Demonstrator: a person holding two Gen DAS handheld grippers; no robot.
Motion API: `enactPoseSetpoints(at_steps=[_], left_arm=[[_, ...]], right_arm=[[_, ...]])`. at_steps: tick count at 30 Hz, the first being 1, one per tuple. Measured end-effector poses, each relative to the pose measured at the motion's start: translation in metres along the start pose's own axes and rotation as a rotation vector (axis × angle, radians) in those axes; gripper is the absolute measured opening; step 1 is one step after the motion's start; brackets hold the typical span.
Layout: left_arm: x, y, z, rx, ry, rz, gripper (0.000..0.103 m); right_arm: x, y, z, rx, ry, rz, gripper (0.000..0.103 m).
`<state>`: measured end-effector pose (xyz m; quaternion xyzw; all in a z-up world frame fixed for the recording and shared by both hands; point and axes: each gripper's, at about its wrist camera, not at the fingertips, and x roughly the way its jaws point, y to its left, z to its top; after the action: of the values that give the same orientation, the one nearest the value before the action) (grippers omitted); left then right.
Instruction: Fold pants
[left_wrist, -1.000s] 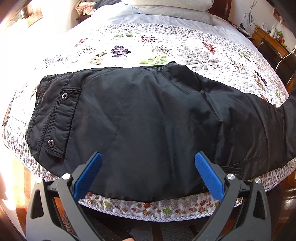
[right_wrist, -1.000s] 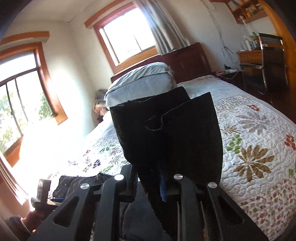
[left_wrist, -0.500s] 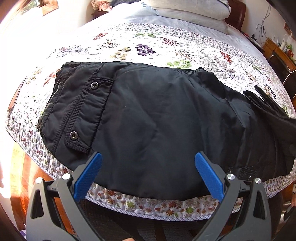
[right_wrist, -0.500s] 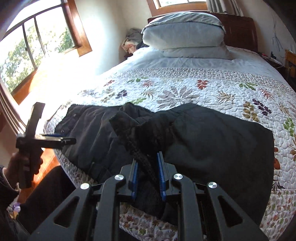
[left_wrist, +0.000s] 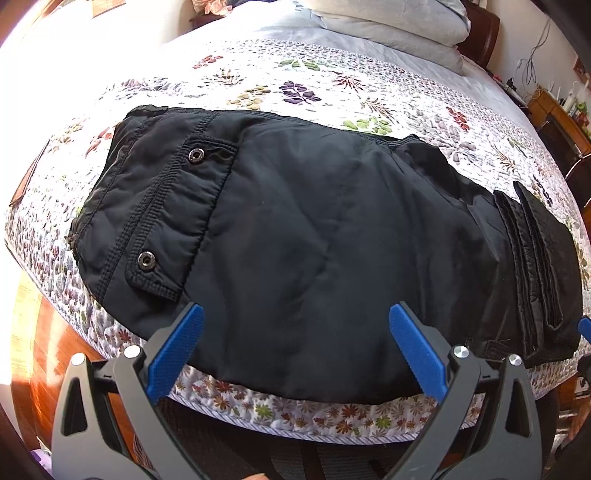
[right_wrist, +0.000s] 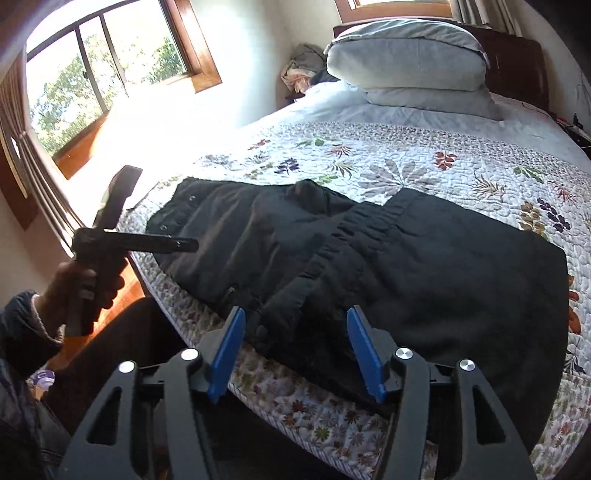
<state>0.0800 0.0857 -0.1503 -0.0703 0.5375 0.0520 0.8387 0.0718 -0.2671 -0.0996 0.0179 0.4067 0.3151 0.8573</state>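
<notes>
Black pants (left_wrist: 314, 229) spread across the middle of the left wrist view, on a floral quilt (left_wrist: 332, 85) near the bed's lower edge. Waistband end at the left of that frame, with a pocket flap (left_wrist: 177, 218) bearing two metal snaps. Leg ends (left_wrist: 535, 266) folded back and stacked at the right of the frame, hems lying on top of the cloth below.

Left gripper (left_wrist: 295, 347) at the bottom centre of its own view, blue pads wide apart, nothing between them; pad tips over the near edge of the pants, touching or not cannot be told. Same gripper (right_wrist: 147, 243) at the left of the right wrist view, held in a hand (right_wrist: 77, 291) with a dark sleeve, pointing toward the waistband end.

Right gripper (right_wrist: 295, 350) at the bottom centre of its view, jaws opening, pads apart. Folded cloth in the gap between the pads, with no pad pressing on it. Pants (right_wrist: 369, 258) there filling the middle and right of the frame, a gathered seam running diagonally from the centre down to the gripper.

Pillows (right_wrist: 406, 62) stacked at the top of the right wrist view against a dark headboard. Window (right_wrist: 103, 74) at the upper left, bright with sun. Wooden floor (left_wrist: 40, 350) at the lower left of the left wrist view.
</notes>
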Motion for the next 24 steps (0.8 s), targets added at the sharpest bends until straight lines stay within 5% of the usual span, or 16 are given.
enactPoseSetpoints(at_steps=[6, 11, 14, 16, 24], left_arm=[[-0.002, 0.0, -0.001, -0.002, 0.001, -0.01, 0.1], [-0.003, 0.001, 0.0, 0.003, -0.001, -0.006, 0.1], [-0.004, 0.004, 0.0, 0.006, -0.005, 0.011, 0.1], [-0.003, 0.007, 0.001, 0.002, -0.006, 0.016, 0.1], [-0.002, 0.022, 0.001, -0.04, -0.004, 0.015, 0.1]], right_arm=[[0.027, 0.008, 0.012, -0.085, 0.055, -0.117, 0.059], [0.058, 0.006, 0.011, -0.126, 0.107, -0.23, 0.043], [0.062, 0.004, 0.011, -0.115, 0.109, -0.222, 0.032], [0.06, 0.007, 0.012, -0.124, 0.104, -0.213, 0.017], [0.045, 0.022, 0.016, -0.144, 0.084, -0.157, 0.014]])
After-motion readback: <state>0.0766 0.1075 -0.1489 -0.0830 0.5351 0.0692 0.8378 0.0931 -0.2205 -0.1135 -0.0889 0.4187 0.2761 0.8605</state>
